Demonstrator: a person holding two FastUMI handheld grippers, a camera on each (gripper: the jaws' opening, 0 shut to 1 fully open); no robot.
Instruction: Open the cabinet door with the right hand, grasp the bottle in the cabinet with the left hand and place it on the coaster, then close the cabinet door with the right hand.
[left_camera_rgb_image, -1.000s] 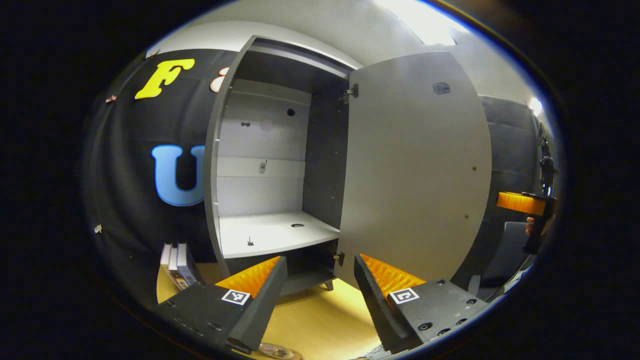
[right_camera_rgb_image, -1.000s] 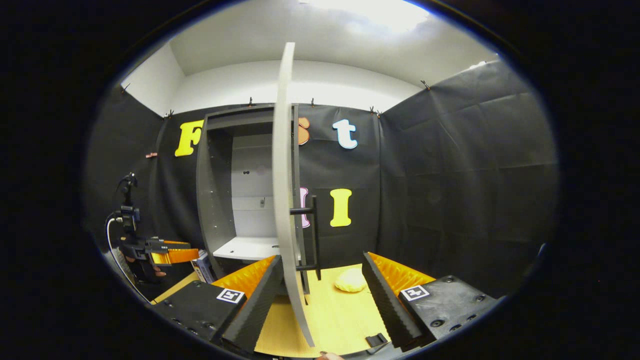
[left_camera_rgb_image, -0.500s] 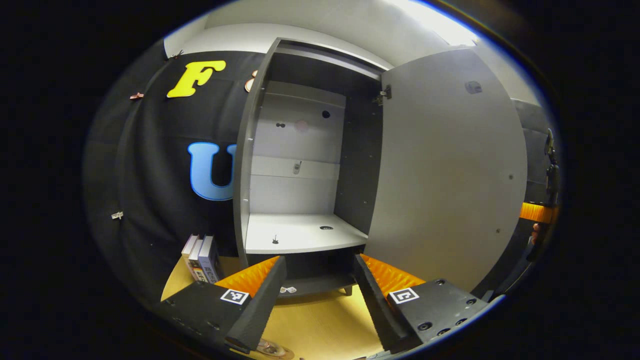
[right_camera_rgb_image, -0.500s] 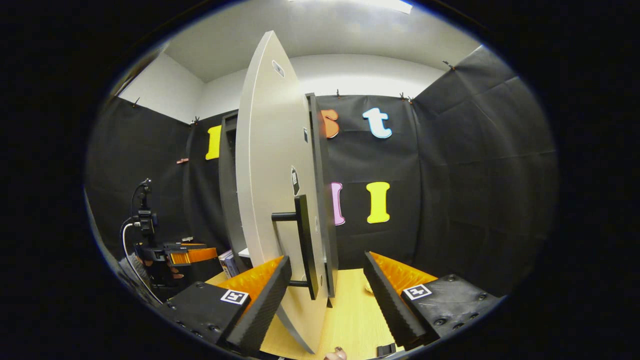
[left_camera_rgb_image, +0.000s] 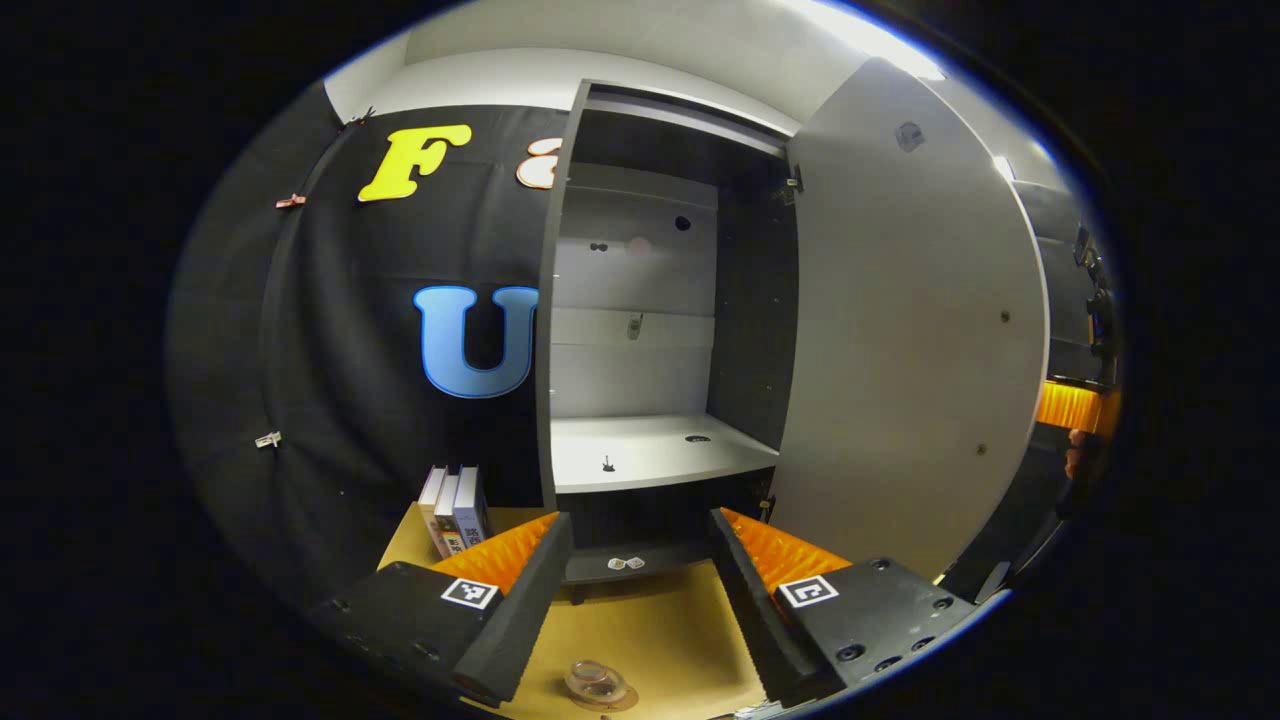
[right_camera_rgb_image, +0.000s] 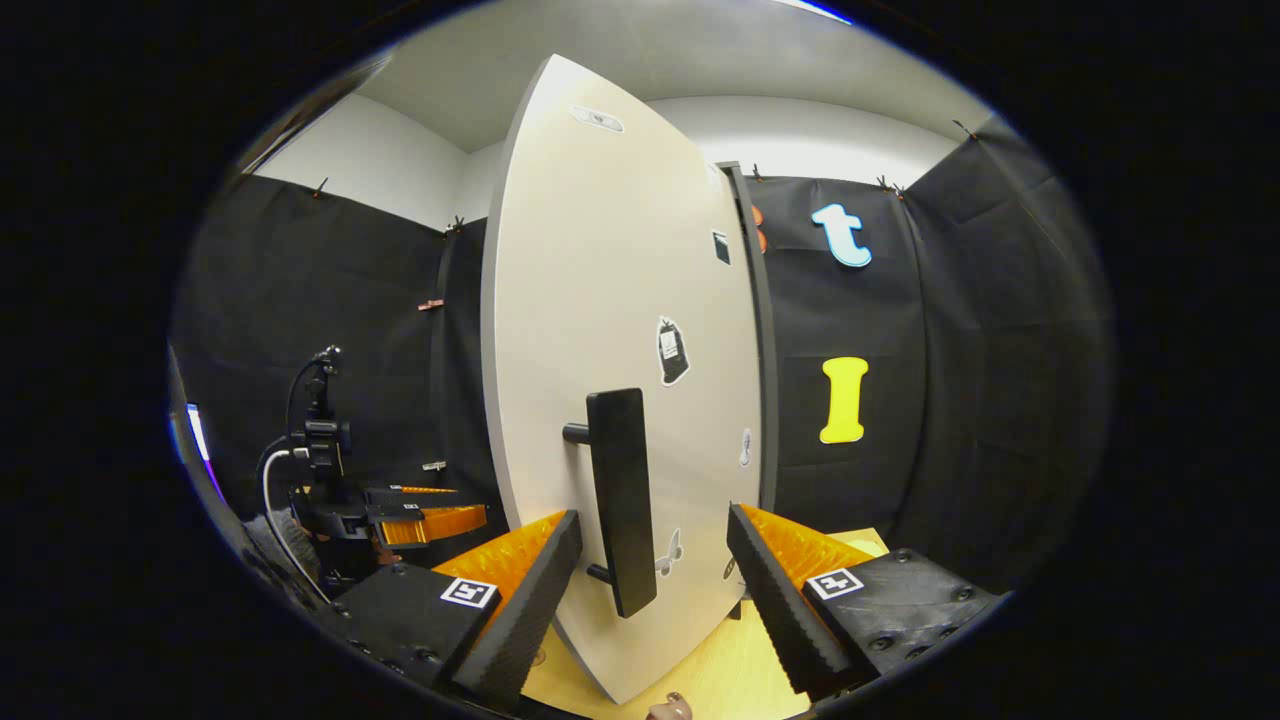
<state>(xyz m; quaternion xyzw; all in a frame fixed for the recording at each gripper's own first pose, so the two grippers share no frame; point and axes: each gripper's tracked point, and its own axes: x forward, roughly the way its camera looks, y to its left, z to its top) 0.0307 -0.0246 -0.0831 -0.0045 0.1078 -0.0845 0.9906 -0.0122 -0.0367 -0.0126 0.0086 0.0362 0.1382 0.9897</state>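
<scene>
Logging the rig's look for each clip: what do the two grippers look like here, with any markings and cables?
Both look alike. The left gripper and the right gripper each have two wedge-shaped fingers with ridged inner faces on black blocks with screw heads. Each block carries a small square black-and-white marker. In the right gripper view the left gripper sits farther off, with a black camera mount above it and a pale cable looping down.

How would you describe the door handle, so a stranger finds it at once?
Find the tall pale cabinet door, standing open. On its front, near the lower middle, a black upright bar handle stands off on two short posts. The small stickers beside it lie flat.
</scene>
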